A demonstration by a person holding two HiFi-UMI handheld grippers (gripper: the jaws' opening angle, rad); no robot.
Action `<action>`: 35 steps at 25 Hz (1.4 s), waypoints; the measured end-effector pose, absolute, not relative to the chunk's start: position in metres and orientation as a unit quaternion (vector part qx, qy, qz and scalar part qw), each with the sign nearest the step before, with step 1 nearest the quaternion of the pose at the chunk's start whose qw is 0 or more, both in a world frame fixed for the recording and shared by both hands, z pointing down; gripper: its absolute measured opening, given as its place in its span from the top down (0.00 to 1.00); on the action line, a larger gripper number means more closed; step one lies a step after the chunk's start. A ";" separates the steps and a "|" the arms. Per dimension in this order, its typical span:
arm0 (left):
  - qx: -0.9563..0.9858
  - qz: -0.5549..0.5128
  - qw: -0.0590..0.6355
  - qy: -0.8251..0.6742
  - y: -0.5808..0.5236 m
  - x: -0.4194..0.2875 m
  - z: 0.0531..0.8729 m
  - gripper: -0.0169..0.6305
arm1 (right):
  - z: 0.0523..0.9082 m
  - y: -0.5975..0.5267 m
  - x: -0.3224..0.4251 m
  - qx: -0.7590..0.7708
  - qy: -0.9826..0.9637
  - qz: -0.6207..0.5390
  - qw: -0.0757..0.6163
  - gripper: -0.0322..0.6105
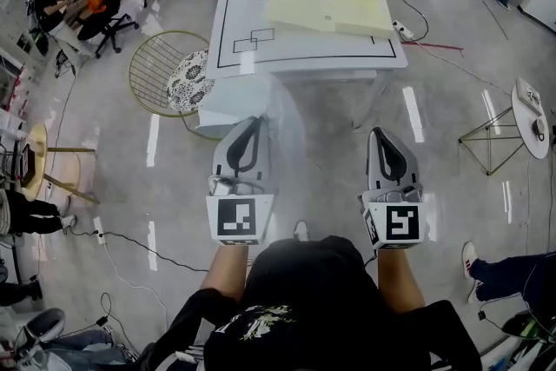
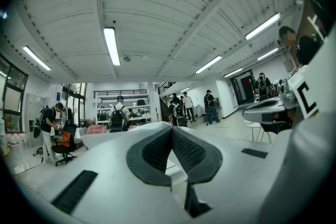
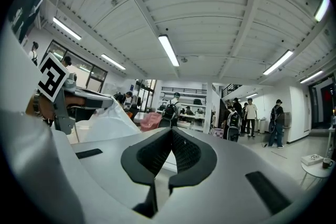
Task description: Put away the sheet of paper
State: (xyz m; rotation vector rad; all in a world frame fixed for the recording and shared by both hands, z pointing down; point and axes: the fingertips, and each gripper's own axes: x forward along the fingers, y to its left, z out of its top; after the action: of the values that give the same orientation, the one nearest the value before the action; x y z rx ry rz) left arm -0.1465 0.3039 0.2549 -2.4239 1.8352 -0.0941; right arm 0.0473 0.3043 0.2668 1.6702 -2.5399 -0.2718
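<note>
The white sheet of paper (image 1: pixel 236 102) hangs in the air in front of my left gripper (image 1: pixel 254 122), which is shut on its near edge. In the left gripper view the jaws meet at the left gripper (image 2: pixel 171 131), and the sheet of paper (image 2: pixel 113 137) spreads out beyond them. From the right gripper view the sheet of paper (image 3: pixel 108 120) billows beside the left hand. My right gripper (image 1: pixel 380 135) is level with the left, and the right gripper (image 3: pixel 170 131) is shut on nothing. Ahead stands a white table (image 1: pixel 304 56) carrying pale yellow sheets (image 1: pixel 330 6).
A wire chair with a patterned cushion (image 1: pixel 186 79) stands left of the table. A power strip (image 1: pixel 403 30) lies by the table's right edge. A wire stand (image 1: pixel 491 139) and a round side table (image 1: pixel 531 115) are at the right. People and office chairs ring the room; cables cross the floor.
</note>
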 end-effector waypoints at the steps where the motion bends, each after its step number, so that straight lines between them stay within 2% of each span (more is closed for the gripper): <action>1: -0.795 -0.029 0.051 0.603 0.302 -0.150 0.255 0.97 | 0.267 0.303 0.044 0.547 -0.831 -0.090 0.045 0.95; 20: -0.790 -0.035 0.040 0.610 0.284 -0.170 0.265 0.97 | 0.271 0.277 0.022 0.532 -0.840 -0.090 0.054 0.95; 35: -0.794 -0.047 0.044 0.605 0.212 -0.162 0.269 0.97 | 0.277 0.207 0.024 0.532 -0.841 -0.082 0.051 0.95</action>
State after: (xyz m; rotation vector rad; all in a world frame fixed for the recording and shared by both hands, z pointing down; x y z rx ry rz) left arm -0.1625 0.2121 0.2686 -2.4254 1.8495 -0.1423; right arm 0.0241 0.2072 0.2775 1.6195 -2.5611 -0.2484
